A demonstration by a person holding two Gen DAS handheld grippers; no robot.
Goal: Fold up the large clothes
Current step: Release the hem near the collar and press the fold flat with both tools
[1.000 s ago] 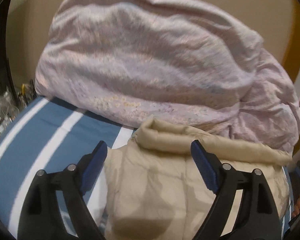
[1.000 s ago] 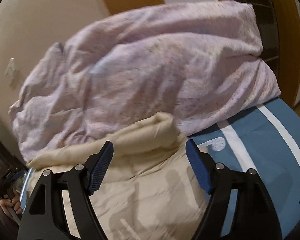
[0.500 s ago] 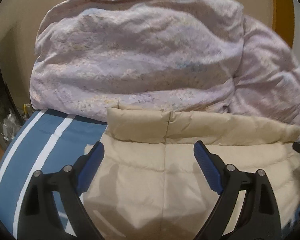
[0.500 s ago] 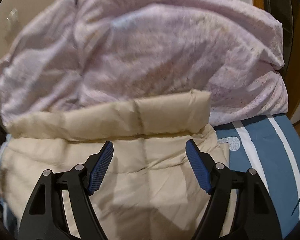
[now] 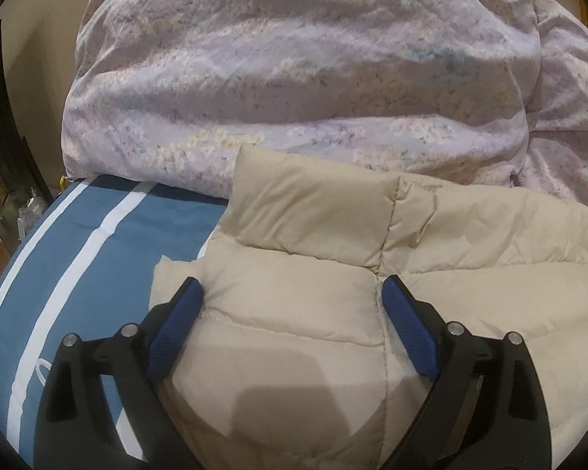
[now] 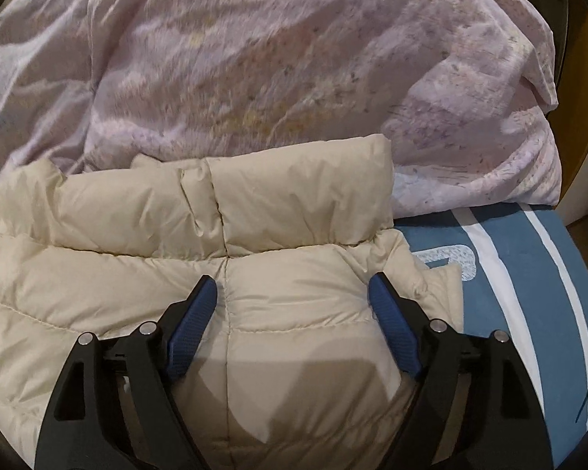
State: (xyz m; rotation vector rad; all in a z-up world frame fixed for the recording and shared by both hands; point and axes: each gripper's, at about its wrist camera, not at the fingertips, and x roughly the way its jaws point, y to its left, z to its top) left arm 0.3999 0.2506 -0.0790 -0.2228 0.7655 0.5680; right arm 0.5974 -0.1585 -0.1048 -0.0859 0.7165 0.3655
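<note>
1. One garment in play: a beige puffer jacket (image 5: pixel 294 313) is lying on the blue striped bedspread (image 5: pixel 98 243), its collar end touching the lilac duvet (image 5: pixel 294 78) heaped behind it.
2. Left gripper (image 5: pixel 292 293) is spreading wider w/ nothing pinched; padding is showing between the blue pads (image 5: pixel 176 321), no squeeze visible.
3. Right gripper (image 6: pixel 292 288) is also opening, hovering over the jacket's other shoulder area, not clamping anything.
4. Done so far, judging by the lie: jacket is sitting fairly flat, collar (image 6: pixel 254 203) looking squared up, seam running down the middle.
5. Left to do, prob. most of it: no sleeve or side fold is showing in either view; lower half is out of frame, so can't tell its state.
6. A thin flap (image 6: pixel 443 286) is sticking out at the edge beside the right pads, likely needing tucking.
</note>
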